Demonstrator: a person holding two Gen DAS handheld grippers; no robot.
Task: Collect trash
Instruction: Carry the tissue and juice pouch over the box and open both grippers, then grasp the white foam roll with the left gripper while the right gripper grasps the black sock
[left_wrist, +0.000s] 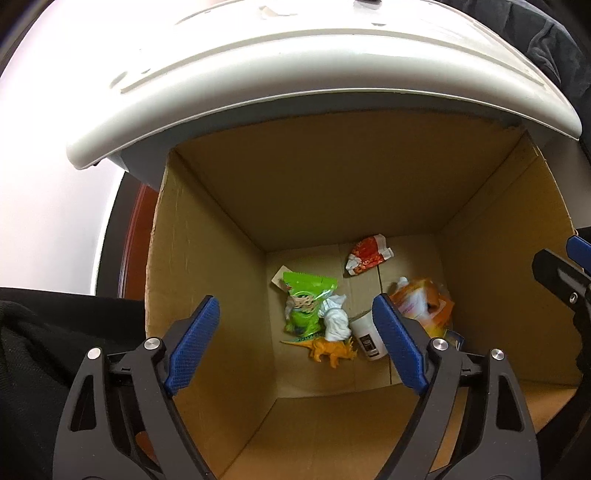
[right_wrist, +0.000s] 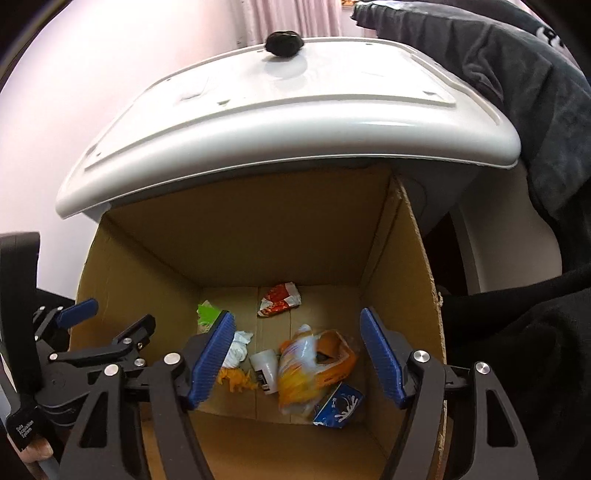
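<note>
Both grippers hang over an open cardboard box (left_wrist: 207, 258) (right_wrist: 410, 258) and look down into it. My left gripper (left_wrist: 295, 347) is open and empty. My right gripper (right_wrist: 299, 356) is open and empty. On the box floor lie a green snack bag (left_wrist: 306, 302) (right_wrist: 207, 312), a red wrapper (left_wrist: 367, 254) (right_wrist: 279, 297), crumpled white tissue (left_wrist: 334, 319) (right_wrist: 238, 349), a white paper cup (left_wrist: 365, 338) (right_wrist: 266, 369), an orange toy dinosaur (left_wrist: 328, 349) (right_wrist: 236, 380), an orange plastic bag (left_wrist: 424, 302) (right_wrist: 314, 365) and a blue carton (right_wrist: 338, 404).
A white plastic table (left_wrist: 295, 62) (right_wrist: 280, 110) overhangs the far side of the box, with a small dark object (right_wrist: 283, 42) on it. Dark cloth (right_wrist: 498, 74) lies at the right. A pale wall (left_wrist: 44, 184) stands at the left.
</note>
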